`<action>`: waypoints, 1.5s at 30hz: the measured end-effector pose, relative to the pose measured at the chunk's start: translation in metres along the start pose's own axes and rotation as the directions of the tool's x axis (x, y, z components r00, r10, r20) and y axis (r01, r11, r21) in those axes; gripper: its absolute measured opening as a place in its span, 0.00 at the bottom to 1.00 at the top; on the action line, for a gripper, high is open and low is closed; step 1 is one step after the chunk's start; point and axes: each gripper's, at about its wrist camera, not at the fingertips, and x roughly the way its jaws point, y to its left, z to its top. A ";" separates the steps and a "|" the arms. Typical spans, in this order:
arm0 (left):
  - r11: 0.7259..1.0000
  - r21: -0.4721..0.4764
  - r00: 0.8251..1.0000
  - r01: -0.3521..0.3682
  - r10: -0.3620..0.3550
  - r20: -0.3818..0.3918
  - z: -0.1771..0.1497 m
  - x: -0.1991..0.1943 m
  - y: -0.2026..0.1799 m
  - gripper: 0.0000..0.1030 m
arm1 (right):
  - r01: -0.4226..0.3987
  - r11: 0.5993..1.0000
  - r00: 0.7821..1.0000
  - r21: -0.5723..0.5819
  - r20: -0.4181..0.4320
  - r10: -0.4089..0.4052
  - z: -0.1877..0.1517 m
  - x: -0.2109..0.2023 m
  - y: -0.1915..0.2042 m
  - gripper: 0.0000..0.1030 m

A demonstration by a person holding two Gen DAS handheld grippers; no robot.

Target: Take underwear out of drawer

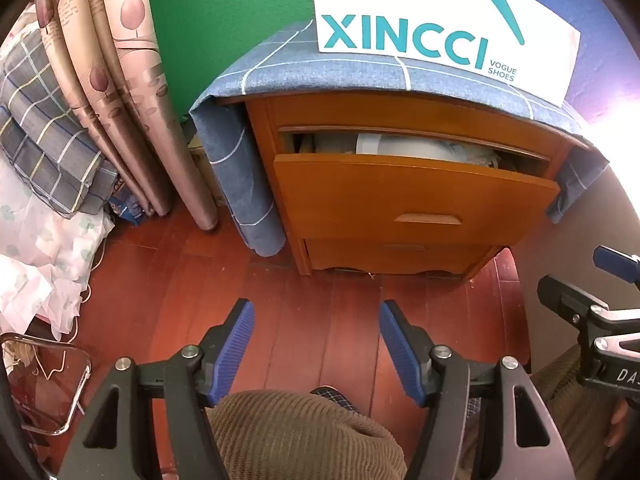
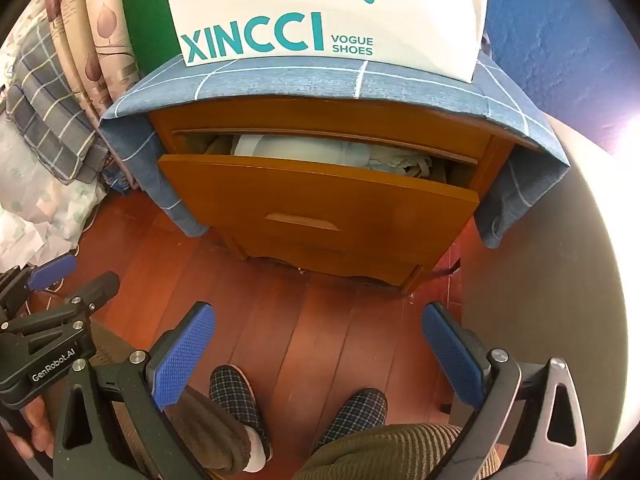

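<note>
A wooden nightstand has its top drawer (image 1: 412, 196) (image 2: 320, 200) pulled partly out. Pale blue and white folded cloth (image 1: 404, 147) (image 2: 304, 152) lies inside it; I cannot tell which piece is underwear. My left gripper (image 1: 316, 312) is open and empty, held over the red wood floor well short of the drawer. My right gripper (image 2: 318, 316) is open and empty, also above the floor in front of the nightstand. Each gripper shows at the edge of the other's view, the right one (image 1: 592, 280) and the left one (image 2: 76, 276).
A blue checked cloth (image 1: 304, 68) covers the nightstand top, with a white XINCCI shoe box (image 2: 328, 12) on it. Curtains (image 1: 120, 92) and bedding (image 1: 44, 128) are at the left. A lower drawer (image 1: 400, 254) is closed. My knees and slippers (image 2: 236, 392) are below.
</note>
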 end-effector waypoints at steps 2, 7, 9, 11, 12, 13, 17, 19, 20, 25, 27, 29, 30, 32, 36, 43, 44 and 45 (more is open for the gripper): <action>1.000 0.000 1.000 -0.006 0.006 0.001 0.000 0.000 0.000 0.65 | -0.001 1.000 1.000 0.003 0.001 0.001 0.000 0.000 -0.001 0.99; 1.000 0.000 1.000 -0.006 0.006 0.002 0.000 -0.001 -0.001 0.64 | -0.002 1.000 1.000 0.010 0.000 0.002 0.001 0.000 -0.003 0.99; 1.000 -0.001 1.000 -0.002 0.002 -0.005 -0.003 0.004 0.001 0.65 | -0.001 1.000 1.000 0.010 -0.004 0.001 0.002 -0.001 -0.010 0.99; 1.000 -0.002 1.000 -0.003 0.003 -0.004 -0.004 0.004 0.002 0.65 | 0.002 1.000 1.000 0.014 -0.003 -0.002 0.001 -0.001 -0.010 0.99; 1.000 -0.002 1.000 -0.004 0.004 -0.005 -0.005 0.005 0.002 0.65 | 0.002 1.000 1.000 0.015 -0.004 -0.002 0.001 0.000 -0.010 0.99; 1.000 -0.002 1.000 -0.003 0.003 -0.004 -0.005 0.005 0.002 0.65 | 0.002 1.000 1.000 0.017 -0.004 -0.002 0.001 0.000 -0.010 0.99; 1.000 -0.003 1.000 -0.005 0.005 -0.004 -0.006 0.005 0.007 0.64 | -0.002 1.000 1.000 0.021 -0.003 0.002 0.001 -0.001 -0.006 0.99; 1.000 -0.004 1.000 -0.005 0.005 -0.003 -0.007 0.005 0.008 0.64 | -0.001 1.000 1.000 0.028 0.007 0.001 -0.008 -0.004 -0.006 0.99; 1.000 -0.006 1.000 -0.009 0.009 -0.006 -0.004 0.005 0.004 0.65 | -0.002 1.000 1.000 0.028 0.007 0.001 -0.008 -0.004 -0.006 0.99; 1.000 -0.004 1.000 -0.008 0.008 -0.008 -0.004 0.006 0.005 0.65 | -0.002 1.000 1.000 0.028 0.007 0.002 -0.003 -0.003 -0.006 0.99; 1.000 -0.005 1.000 -0.009 0.009 -0.008 -0.004 0.006 0.005 0.64 | -0.003 1.000 1.000 0.029 0.006 0.002 -0.001 -0.003 -0.006 0.99; 1.000 -0.004 1.000 -0.009 0.009 -0.008 -0.004 0.006 0.005 0.64 | -0.004 1.000 1.000 0.030 0.007 0.003 0.000 -0.003 -0.006 0.99; 1.000 -0.003 1.000 -0.009 0.009 -0.009 -0.004 0.005 0.004 0.65 | -0.004 1.000 1.000 0.030 0.006 0.004 0.000 -0.003 -0.006 0.99; 1.000 -0.002 1.000 -0.012 0.012 -0.008 -0.005 0.005 0.004 0.64 | -0.004 1.000 1.000 0.030 0.005 0.004 0.000 -0.004 -0.006 0.99; 1.000 -0.002 1.000 -0.011 0.011 -0.009 -0.004 0.005 0.004 0.64 | -0.002 1.000 1.000 0.030 0.007 0.002 -0.001 -0.002 -0.007 0.99; 1.000 -0.001 1.000 -0.013 0.013 -0.010 -0.004 0.006 0.004 0.65 | -0.003 0.999 1.000 0.032 0.007 0.003 -0.001 -0.002 -0.007 0.99; 1.000 -0.001 1.000 -0.012 0.012 -0.010 -0.004 0.005 0.004 0.65 | -0.005 0.999 1.000 0.032 0.007 0.004 -0.001 -0.003 -0.007 0.99; 1.000 -0.001 1.000 -0.012 0.012 -0.010 -0.004 0.005 0.004 0.64 | -0.004 0.999 1.000 0.032 0.008 0.004 -0.001 -0.002 -0.007 0.99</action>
